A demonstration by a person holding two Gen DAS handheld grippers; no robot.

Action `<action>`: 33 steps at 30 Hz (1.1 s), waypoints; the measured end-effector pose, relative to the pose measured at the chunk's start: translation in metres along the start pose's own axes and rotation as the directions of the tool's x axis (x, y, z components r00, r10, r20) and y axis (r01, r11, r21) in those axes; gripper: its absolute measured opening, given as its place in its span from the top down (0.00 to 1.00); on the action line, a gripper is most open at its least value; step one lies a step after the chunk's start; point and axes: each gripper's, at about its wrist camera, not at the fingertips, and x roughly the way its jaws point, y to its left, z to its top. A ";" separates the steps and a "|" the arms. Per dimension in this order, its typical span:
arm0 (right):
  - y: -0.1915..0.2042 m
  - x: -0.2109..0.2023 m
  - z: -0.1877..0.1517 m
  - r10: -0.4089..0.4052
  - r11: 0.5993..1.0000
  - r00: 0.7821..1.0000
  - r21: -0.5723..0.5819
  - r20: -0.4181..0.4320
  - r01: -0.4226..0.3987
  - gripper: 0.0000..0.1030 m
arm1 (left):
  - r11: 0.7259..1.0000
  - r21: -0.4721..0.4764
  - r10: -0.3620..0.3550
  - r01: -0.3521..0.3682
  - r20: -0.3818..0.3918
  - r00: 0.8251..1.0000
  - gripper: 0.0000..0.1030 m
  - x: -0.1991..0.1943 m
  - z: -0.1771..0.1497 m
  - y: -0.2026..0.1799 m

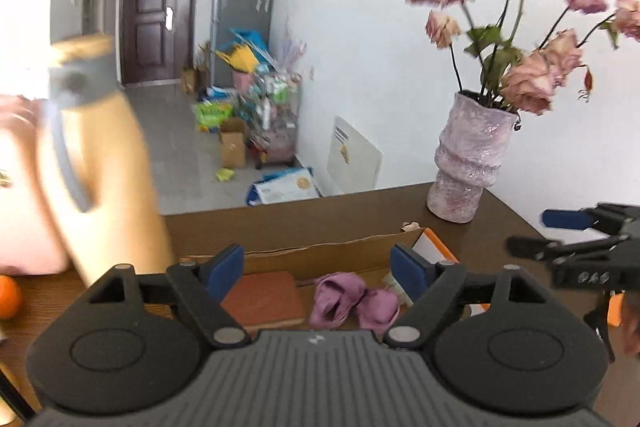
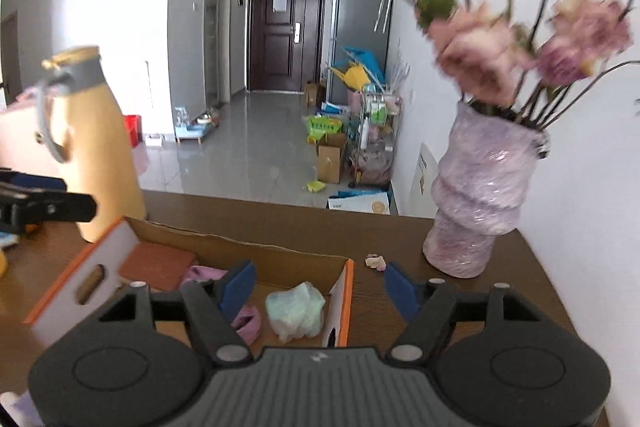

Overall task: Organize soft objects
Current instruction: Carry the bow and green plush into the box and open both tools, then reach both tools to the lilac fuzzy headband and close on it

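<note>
Jaws parted on both, pale green bundle (image 2: 295,311) only in right view

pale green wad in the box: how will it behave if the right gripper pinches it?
The pale green wad looks crumpled and thin, so it will probably squash and flop rather than hold shape. Likely very light. It sits against the box wall, so a push may just bunch it there.

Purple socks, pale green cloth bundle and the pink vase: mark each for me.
purple socks (image 1: 352,301): left wrist view, on the middle of the pair.
pale green cloth bundle (image 2: 295,311): right wrist view, on its crumpled middle.
pink vase (image 2: 482,199): right wrist view, on its ribbed body.
</note>
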 end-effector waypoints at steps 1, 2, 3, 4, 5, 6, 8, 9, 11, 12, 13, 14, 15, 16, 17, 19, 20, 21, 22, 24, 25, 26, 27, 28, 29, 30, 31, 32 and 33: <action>0.000 -0.011 0.000 0.000 1.000 1.000 -0.002 0.006 0.000 0.30 | 1.000 0.009 0.012 -0.012 0.009 1.000 0.17 -0.015 -0.001 0.000; 0.003 -0.022 0.000 -0.001 1.000 1.000 -0.005 0.012 0.001 0.30 | 0.999 0.018 0.027 -0.027 0.024 0.999 0.17 -0.033 -0.004 0.001; 0.006 -0.037 -0.003 0.001 1.000 1.000 -0.005 0.022 -0.001 0.29 | 0.999 0.026 0.038 -0.039 0.039 0.999 0.16 -0.049 -0.006 0.001; 0.007 -0.046 -0.004 0.005 1.000 0.999 -0.002 0.032 -0.005 0.28 | 0.998 0.030 0.054 -0.056 0.055 0.997 0.14 -0.063 -0.009 0.000; 0.009 -0.058 -0.008 0.011 1.000 0.999 0.003 0.043 -0.011 0.27 | 0.997 0.031 0.069 -0.071 0.073 0.995 0.12 -0.076 -0.012 0.000; 0.013 -0.071 -0.012 0.017 1.000 0.998 0.009 0.057 -0.017 0.26 | 0.996 0.034 0.085 -0.088 0.096 0.992 0.09 -0.092 -0.016 -0.001; 0.020 -0.097 -0.024 0.034 0.999 0.996 0.019 0.084 -0.035 0.26 | 0.993 0.044 0.105 -0.113 0.147 0.984 0.08 -0.121 -0.031 -0.002; 0.024 -0.109 -0.030 0.043 0.999 0.994 0.024 0.100 -0.045 0.25 | 0.990 0.053 0.117 -0.128 0.170 0.978 0.07 -0.135 -0.041 -0.003; 0.034 -0.131 -0.046 0.056 0.998 0.990 0.028 0.132 -0.060 0.23 | 0.986 0.064 0.136 -0.152 0.205 0.969 0.06 -0.159 -0.062 -0.004; 0.040 -0.145 -0.057 0.065 0.997 0.986 0.026 0.156 -0.070 0.23 | 0.985 0.067 0.142 -0.161 0.221 0.965 0.05 -0.172 -0.075 -0.004; 0.044 -0.155 -0.066 0.068 0.997 0.982 0.027 0.175 -0.074 0.21 | 0.984 0.068 0.146 -0.166 0.237 0.960 0.03 -0.183 -0.087 -0.005; 0.051 -0.166 -0.077 0.069 0.997 0.979 0.022 0.194 -0.075 0.19 | 0.983 0.062 0.150 -0.170 0.253 0.956 0.03 -0.195 -0.102 -0.005; 0.057 -0.176 -0.088 0.074 0.997 0.974 0.011 0.215 -0.078 0.19 | 0.984 0.052 0.151 -0.171 0.269 0.951 0.03 -0.205 -0.115 -0.005; 0.063 -0.186 -0.098 0.074 0.997 0.969 0.006 0.235 -0.078 0.18 | 0.985 0.041 0.150 -0.168 0.284 0.947 0.03 -0.215 -0.127 -0.004; 0.071 -0.197 -0.109 0.071 0.997 0.965 0.003 0.252 -0.074 0.17 | 0.984 0.026 0.161 -0.176 0.295 0.942 0.03 -0.224 -0.141 -0.005; 0.084 -0.216 -0.133 0.065 0.998 0.954 0.006 0.291 -0.070 0.16 | 0.982 0.021 0.171 -0.186 0.312 0.935 0.02 -0.239 -0.166 -0.007; 0.090 -0.224 -0.144 0.063 0.998 0.950 0.005 0.305 -0.067 0.15 | 0.980 0.016 0.182 -0.197 0.323 0.929 0.02 -0.248 -0.179 -0.009; 0.096 -0.233 -0.156 0.063 0.998 0.946 0.001 0.318 -0.067 0.15 | 0.978 0.015 0.189 -0.207 0.341 0.921 0.02 -0.257 -0.193 -0.010; 0.102 -0.241 -0.168 0.058 0.998 0.942 0.004 0.331 -0.063 0.15 | 0.977 0.014 0.195 -0.213 0.348 0.917 0.01 -0.264 -0.204 -0.012; 0.112 -0.256 -0.191 0.055 0.998 0.934 0.006 0.354 -0.061 0.14 | 0.977 -0.002 0.201 -0.215 0.364 0.910 0.00 -0.279 -0.228 -0.015; 0.115 -0.261 -0.201 0.053 0.998 0.930 0.012 0.363 -0.062 0.14 | 0.976 -0.014 0.208 -0.219 0.368 0.906 0.00 -0.286 -0.239 -0.017; 0.118 -0.268 -0.212 0.054 0.998 0.927 0.019 0.371 -0.066 0.14 | 0.975 -0.018 0.214 -0.223 0.372 0.903 0.00 -0.291 -0.249 -0.019; 0.120 -0.274 -0.223 0.057 0.997 0.925 0.029 0.376 -0.073 0.14 | 0.974 -0.021 0.216 -0.225 0.376 0.901 0.00 -0.296 -0.260 -0.020; 0.122 -0.279 -0.235 0.058 0.996 0.924 0.045 0.377 -0.081 0.14 | 0.972 -0.018 0.223 -0.234 0.380 0.898 0.00 -0.301 -0.270 -0.023; 0.124 -0.284 -0.247 0.059 0.995 0.926 0.055 0.374 -0.086 0.14 | 0.969 -0.007 0.231 -0.248 0.389 0.892 0.00 -0.308 -0.282 -0.026; 0.127 -0.288 -0.259 0.063 0.995 0.928 0.053 0.367 -0.088 0.14 | 0.966 0.007 0.233 -0.257 0.398 0.887 0.00 -0.314 -0.294 -0.029; 0.129 -0.291 -0.270 0.064 0.995 0.932 0.052 0.357 -0.088 0.14 | 0.965 0.013 0.235 -0.262 0.397 0.887 0.00 -0.319 -0.303 -0.032; 0.133 -0.294 -0.281 0.062 0.995 0.937 0.051 0.343 -0.085 0.14 | 0.965 0.015 0.234 -0.260 0.389 0.891 0.00 -0.324 -0.314 -0.033; 0.135 -0.297 -0.290 0.061 0.995 0.942 0.053 0.331 -0.084 0.14 | 0.968 0.020 0.224 -0.249 0.376 0.899 0.00 -0.329 -0.324 -0.035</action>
